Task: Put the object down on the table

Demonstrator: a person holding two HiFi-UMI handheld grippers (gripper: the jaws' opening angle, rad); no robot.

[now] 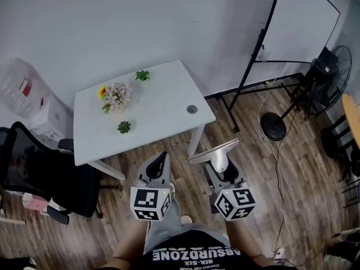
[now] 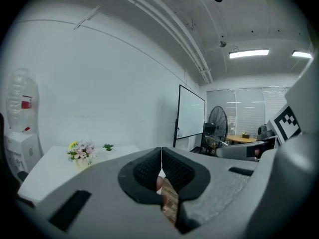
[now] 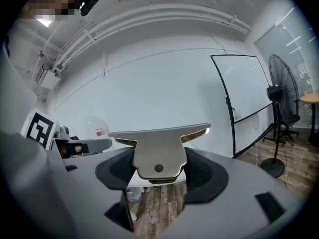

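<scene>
My right gripper (image 1: 220, 163) is shut on a flat, silvery T-shaped metal piece (image 1: 216, 151), with the wide bar at the far end. In the right gripper view the metal piece (image 3: 158, 151) sits between the two dark pads (image 3: 118, 173) and sticks out ahead of the gripper (image 3: 158, 172). My left gripper (image 1: 160, 162) is shut with nothing in it; in its own view the jaws (image 2: 161, 171) meet along a thin seam. Both grippers hang over the wooden floor, just short of the white table's (image 1: 163, 108) near edge.
On the table stand a bunch of flowers (image 1: 115, 96), two small green plants (image 1: 142, 75) (image 1: 124, 127) and a small round disc (image 1: 192, 109). A black chair (image 1: 39, 173) is at the left, a whiteboard on a stand (image 1: 298, 27) and a fan (image 1: 332, 75) at the right.
</scene>
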